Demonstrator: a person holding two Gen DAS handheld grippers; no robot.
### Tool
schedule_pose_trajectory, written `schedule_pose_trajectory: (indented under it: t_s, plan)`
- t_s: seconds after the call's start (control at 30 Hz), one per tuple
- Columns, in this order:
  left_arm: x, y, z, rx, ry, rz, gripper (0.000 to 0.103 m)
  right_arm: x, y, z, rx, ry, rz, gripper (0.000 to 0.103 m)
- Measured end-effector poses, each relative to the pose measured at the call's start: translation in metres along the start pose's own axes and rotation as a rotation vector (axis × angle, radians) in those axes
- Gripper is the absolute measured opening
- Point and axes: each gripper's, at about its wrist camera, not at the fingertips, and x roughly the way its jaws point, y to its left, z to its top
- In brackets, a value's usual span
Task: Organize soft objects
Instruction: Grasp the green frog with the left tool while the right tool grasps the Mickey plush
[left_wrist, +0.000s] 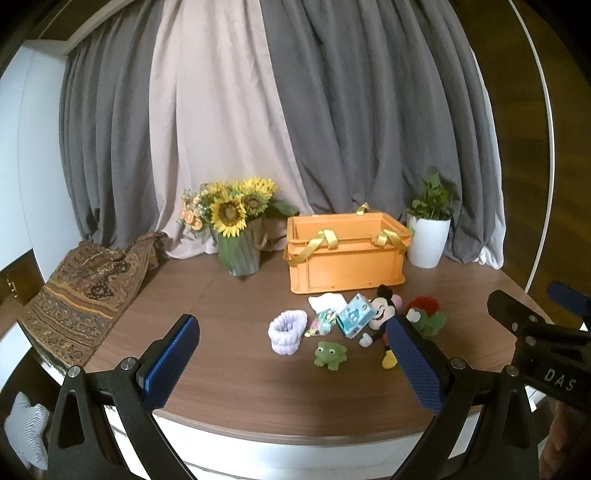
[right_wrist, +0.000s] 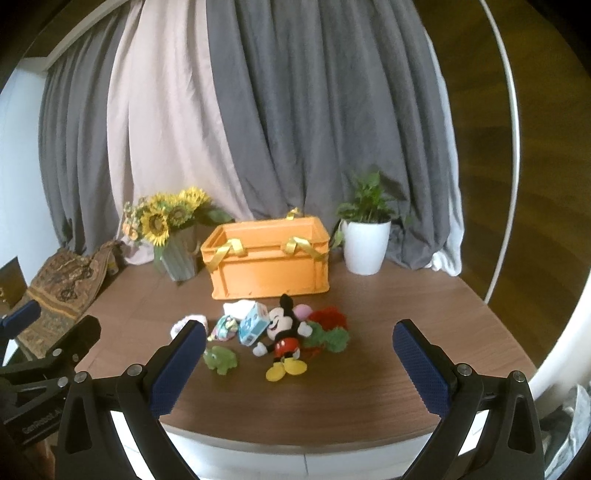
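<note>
While both sets of jaws stand wide apart and empty above the near desk (right_wrist: 369, 369) edge, the left gripper (left_wrist: 291, 362) and right gripper (right_wrist: 299, 365) face the soft toys (right_wrist: 284, 332), which lie clustered mid-desk, just near of the orange crate (right_wrist: 267, 258).

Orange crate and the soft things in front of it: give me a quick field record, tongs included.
container: orange plastic crate with yellow ribbon handles, no contents visible
toys: black-and-red mouse plush, green frog toy, lilac ribbed band, blue tissue pack, red-and-green fuzzy plush
location: brown wooden table, in front of crate
left tongs: open, holding nothing
right tongs: open, holding nothing
</note>
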Motion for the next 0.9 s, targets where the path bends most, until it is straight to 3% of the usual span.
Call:
schedule_pose_trajectory:
  t_s: [0.23, 0.47, 0.9]
  plan:
    - [0.027, -0.013, -0.012, 0.036, 0.058, -0.016, 0.101, 0.036, -0.014, -0.01, 0.039, 0.095, 0.063, 0.093]
    - [0.076, -0.013, -0.016, 0.047, 0.137, -0.082, 0.094, 0.079, -0.012, -0.017, 0.059, 0.183, 0.102, 0.082]
    - [0.178, -0.016, -0.035, 0.099, 0.289, -0.235, 0.08, 0.169, 0.005, -0.031, 0.042, 0.331, 0.067, 0.062]
